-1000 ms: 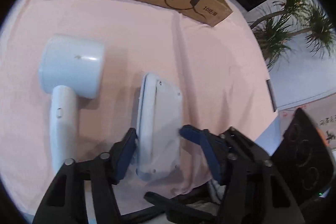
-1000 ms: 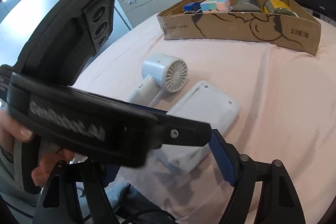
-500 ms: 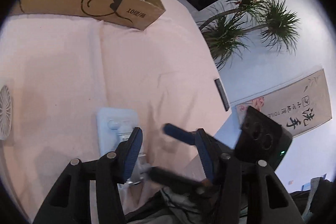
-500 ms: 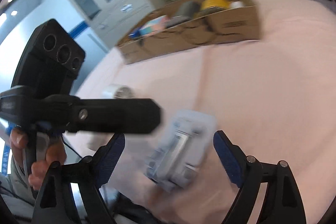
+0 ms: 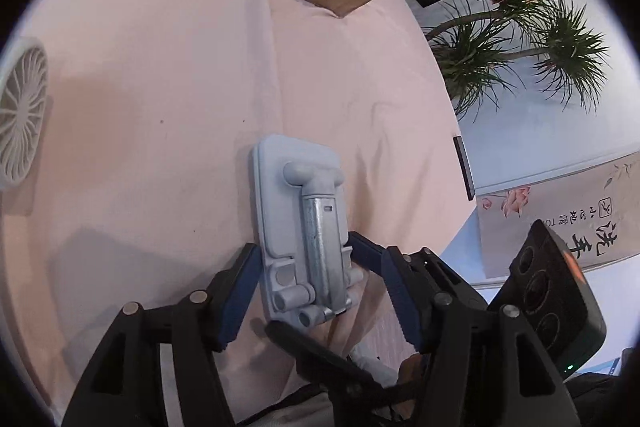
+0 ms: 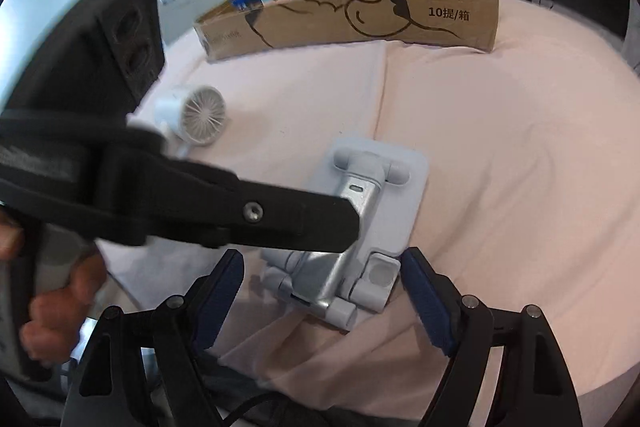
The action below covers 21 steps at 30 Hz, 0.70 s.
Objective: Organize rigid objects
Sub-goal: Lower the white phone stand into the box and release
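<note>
The folded stand [image 5: 304, 227] lies flat on the worktop [image 5: 160, 87], well short of the cardboard box [image 6: 360, 19]. Left gripper [image 5: 316, 287] has just widened, right gripper [image 6: 320, 291] just narrowed; both straddle the stand's near end unclenched, seemingly lining up a grasp.

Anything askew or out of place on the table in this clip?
Nothing damaged or spilled. The folded phone stand and handheld fan lie loose on the pink cloth, outside the cardboard box that holds the other items.
</note>
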Motion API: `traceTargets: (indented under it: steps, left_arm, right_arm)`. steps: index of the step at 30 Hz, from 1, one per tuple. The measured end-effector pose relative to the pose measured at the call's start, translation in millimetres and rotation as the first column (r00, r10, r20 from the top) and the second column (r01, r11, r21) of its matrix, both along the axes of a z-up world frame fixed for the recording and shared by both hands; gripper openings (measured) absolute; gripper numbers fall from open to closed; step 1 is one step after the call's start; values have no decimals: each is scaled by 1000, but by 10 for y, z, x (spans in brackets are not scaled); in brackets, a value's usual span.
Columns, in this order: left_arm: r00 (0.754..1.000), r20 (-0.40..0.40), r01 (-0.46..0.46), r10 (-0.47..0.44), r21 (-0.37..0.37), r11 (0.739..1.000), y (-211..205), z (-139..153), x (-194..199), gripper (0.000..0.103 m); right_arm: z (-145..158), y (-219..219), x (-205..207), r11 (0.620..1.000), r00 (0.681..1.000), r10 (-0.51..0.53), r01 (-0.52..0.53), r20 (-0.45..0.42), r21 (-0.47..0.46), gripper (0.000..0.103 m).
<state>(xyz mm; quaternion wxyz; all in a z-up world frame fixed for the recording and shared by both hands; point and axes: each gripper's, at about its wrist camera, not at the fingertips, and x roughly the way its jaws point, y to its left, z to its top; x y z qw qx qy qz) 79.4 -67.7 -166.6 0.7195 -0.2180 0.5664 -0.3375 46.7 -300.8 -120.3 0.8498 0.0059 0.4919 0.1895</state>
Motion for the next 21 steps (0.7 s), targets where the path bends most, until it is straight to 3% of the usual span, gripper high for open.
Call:
traceTargets:
  steps: [6, 12, 21]
  left_arm:
    - [995, 94, -26, 21, 50, 998, 30, 194, -61, 60]
    - [967, 241, -99, 83, 56, 994, 239, 746, 52, 60]
    - [911, 373, -206, 173, 49, 977, 840, 1481, 846, 60]
  right_arm:
    - [159, -17, 27, 998, 999, -24, 22, 33, 58, 69]
    - [626, 167, 300, 995, 987, -17, 0, 158, 104, 68]
    - [1266, 887, 1371, 990, 959, 37, -73, 280, 119, 68]
